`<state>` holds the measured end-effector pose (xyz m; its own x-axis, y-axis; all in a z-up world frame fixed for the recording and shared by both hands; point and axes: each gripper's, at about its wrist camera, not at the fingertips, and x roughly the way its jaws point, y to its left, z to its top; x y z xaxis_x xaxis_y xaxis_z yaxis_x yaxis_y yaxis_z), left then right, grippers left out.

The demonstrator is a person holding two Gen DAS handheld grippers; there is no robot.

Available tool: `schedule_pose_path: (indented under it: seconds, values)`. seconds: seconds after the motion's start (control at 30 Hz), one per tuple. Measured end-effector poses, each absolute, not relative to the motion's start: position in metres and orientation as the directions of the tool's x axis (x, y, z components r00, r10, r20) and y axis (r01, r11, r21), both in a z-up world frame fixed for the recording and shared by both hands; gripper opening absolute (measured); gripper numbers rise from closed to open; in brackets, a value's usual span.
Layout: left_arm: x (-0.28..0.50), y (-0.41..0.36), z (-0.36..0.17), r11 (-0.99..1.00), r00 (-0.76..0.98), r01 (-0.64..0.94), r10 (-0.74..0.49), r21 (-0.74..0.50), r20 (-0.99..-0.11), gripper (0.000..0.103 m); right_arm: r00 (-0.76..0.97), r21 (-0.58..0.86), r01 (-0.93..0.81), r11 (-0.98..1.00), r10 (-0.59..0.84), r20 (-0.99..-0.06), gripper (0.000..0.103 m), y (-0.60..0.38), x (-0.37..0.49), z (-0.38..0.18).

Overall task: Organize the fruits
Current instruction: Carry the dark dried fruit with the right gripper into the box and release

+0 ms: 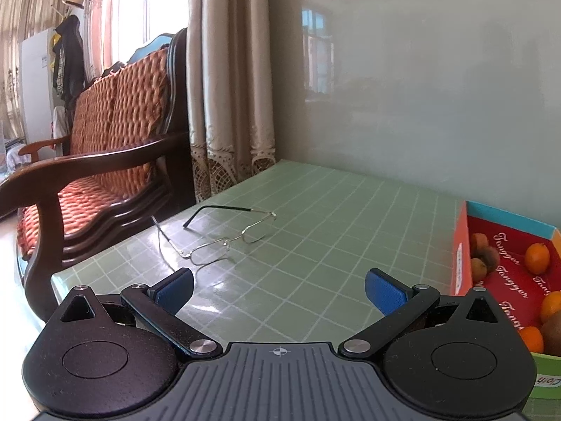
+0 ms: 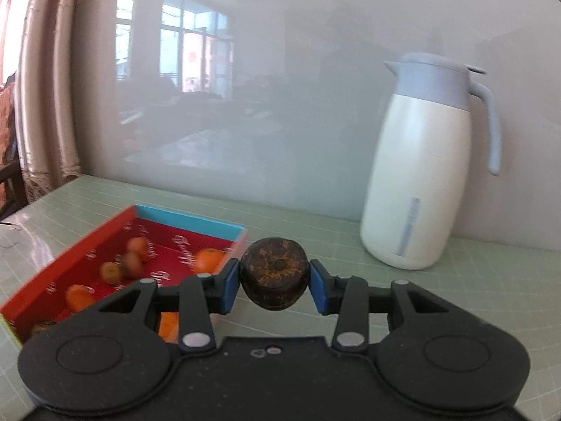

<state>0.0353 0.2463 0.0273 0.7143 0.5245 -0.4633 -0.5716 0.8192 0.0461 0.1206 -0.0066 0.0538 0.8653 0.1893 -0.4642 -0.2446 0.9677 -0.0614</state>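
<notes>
We see the right gripper [image 2: 275, 279] clamped on a dark brown, rough-skinned fruit [image 2: 274, 273], its 2 blue pads pressing either side, lifted clear of the green gridded table [image 2: 455, 280]. Just left of it lies the red box [image 2: 70, 256] with a blue end wall, holding oranges [image 2: 208, 259] and small brown fruits [image 2: 131, 263]. A white jug [image 2: 417, 179] stands well apart by the wall. The left gripper [image 1: 279, 291] hangs over the table with its jaws spread wide and nothing between them; spectacles [image 1: 224, 238] lie beyond it, the box at its right.
</notes>
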Motion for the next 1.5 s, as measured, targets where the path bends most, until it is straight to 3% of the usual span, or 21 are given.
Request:
schedule_pose_path:
  seconds: [0.9, 0.97, 1.0, 1.03, 1.13, 1.33, 1.5]
  values:
    - [0.035, 0.248, 0.025, 0.821, 0.709, -0.567, 0.528, 0.067, -0.468, 0.103, 0.787, -0.099, -0.494, 0.864, 0.395, -0.474, 0.041, 0.094, 0.094, 0.038]
    - [0.036, 0.247, 0.025, 0.825, 0.711, -0.561, 0.521, 0.066, -0.471, 0.103, 0.778, -0.1, -0.499, 0.861, 0.394, -0.489, 0.053, 0.096, 0.096, 0.035]
    - [0.037, 0.245, 0.026, 0.827, 0.713, -0.558, 0.518, 0.066, -0.472, 0.103, 0.777, -0.111, -0.496, 0.861, 0.383, -0.499, 0.069, 0.097, 0.097, 0.032]
    - [0.038, 0.243, 0.026, 0.83, 0.717, -0.554, 0.515, 0.065, -0.47, 0.103, 0.793, -0.125, -0.479, 0.869, 0.368, -0.485, 0.073, 0.095, 0.095, 0.032]
    - [0.04, 0.236, 0.029, 0.843, 0.732, -0.535, 0.495, 0.054, -0.468, 0.103, 0.817, -0.124, -0.463, 0.878, 0.368, -0.445, 0.073, 0.083, 0.09, 0.043]
    - [0.046, 0.209, 0.04, 0.871, 0.782, -0.491, 0.443, 0.004, -0.438, 0.103, 0.873, -0.106, -0.339, 0.935, 0.271, -0.406, 0.097, 0.024, 0.093, 0.062]
    - [0.058, 0.168, 0.047, 0.91, 0.822, -0.415, 0.379, 0.009, -0.425, 0.103, 0.908, -0.09, -0.212, 0.973, 0.162, -0.385, 0.101, -0.04, 0.086, 0.076]
